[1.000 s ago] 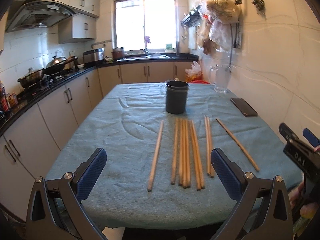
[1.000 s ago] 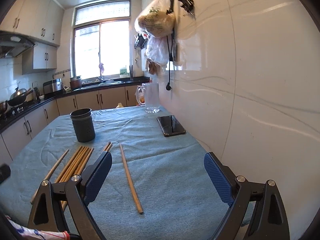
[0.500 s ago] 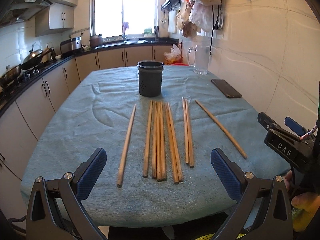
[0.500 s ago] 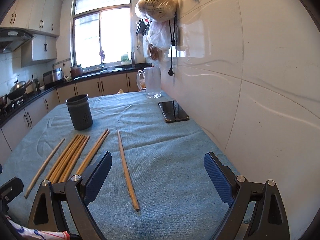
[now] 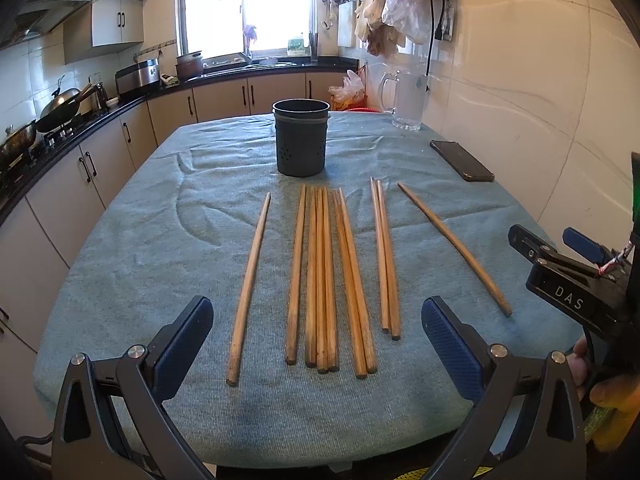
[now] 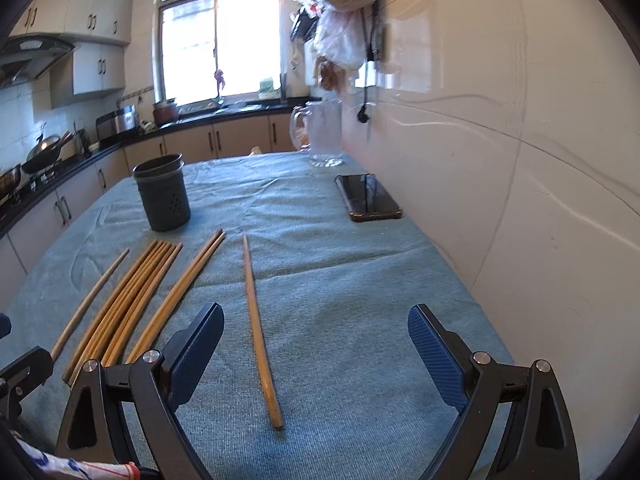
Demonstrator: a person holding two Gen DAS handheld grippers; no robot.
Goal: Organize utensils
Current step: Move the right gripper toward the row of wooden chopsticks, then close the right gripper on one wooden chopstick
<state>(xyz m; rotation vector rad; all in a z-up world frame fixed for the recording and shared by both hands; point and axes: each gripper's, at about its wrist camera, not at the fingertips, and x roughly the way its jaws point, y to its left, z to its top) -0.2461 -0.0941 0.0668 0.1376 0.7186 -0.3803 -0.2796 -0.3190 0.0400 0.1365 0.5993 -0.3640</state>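
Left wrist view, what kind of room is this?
Most likely a home kitchen: a metal wok on the stove, a steel range hood above it, beige cabinets under a black countertop, and wooden chopsticks laid on a teal-clothed table.

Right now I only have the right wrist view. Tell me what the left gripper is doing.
Observer: The left gripper is open and empty, hovering over the near ends of the chopstick bundle.
Operator: My own finger hides those ends. Describe them.
Observer: They lie roughly level with one another on the teal cloth, short of the table's near edge.
Operator: Say where my gripper shows from that side.
Observer: The right gripper shows at the table's near right corner, to the right of the lone chopstick, with its jaws apart.
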